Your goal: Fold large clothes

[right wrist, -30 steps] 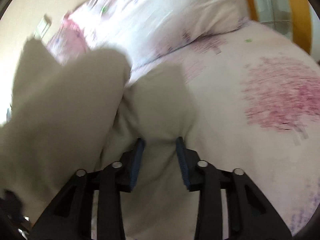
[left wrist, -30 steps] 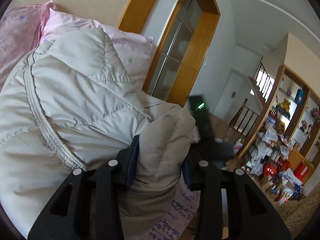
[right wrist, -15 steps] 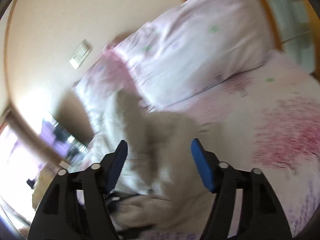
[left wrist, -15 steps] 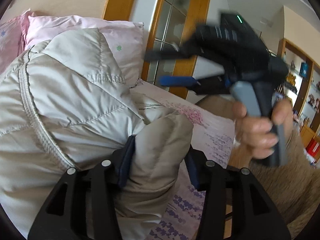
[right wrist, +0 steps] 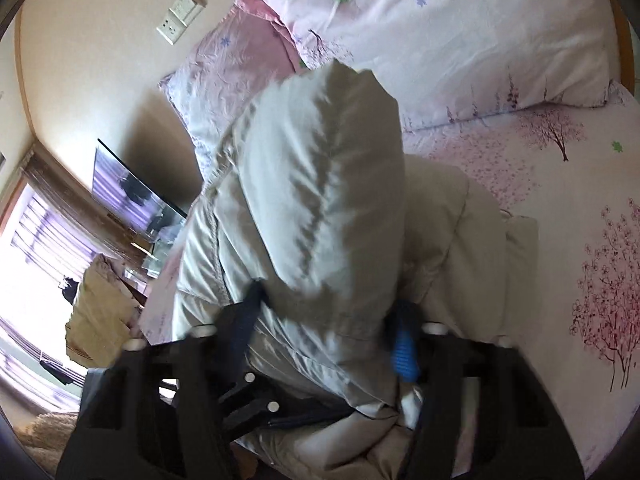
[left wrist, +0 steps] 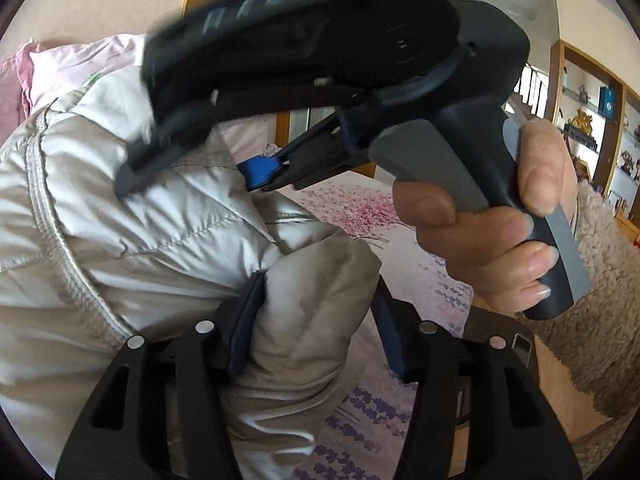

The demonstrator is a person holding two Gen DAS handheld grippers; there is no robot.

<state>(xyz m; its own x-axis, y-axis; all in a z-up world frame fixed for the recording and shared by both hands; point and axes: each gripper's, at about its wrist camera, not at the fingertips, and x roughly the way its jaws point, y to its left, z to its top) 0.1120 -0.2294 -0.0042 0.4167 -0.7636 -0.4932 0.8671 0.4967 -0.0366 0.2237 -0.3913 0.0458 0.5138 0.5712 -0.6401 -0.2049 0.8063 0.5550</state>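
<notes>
Pink bed (right wrist: 560,184): one padded jacket (right wrist: 320,184), two pillows (right wrist: 460,28).

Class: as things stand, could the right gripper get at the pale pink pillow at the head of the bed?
Probably not yet: the right gripper has a fold of the grey jacket between its fingers, and that bulk stands between it and the pillow.

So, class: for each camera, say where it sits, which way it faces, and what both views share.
Left wrist: on the left gripper, facing along the bed toward a doorway and shelves; shows the right hand holding the right gripper.
Right wrist: on the right gripper, looking down the bed toward pillows and wall; shows no hand.
Shared: the puffy beige jacket, between both grippers' fingers.
</notes>
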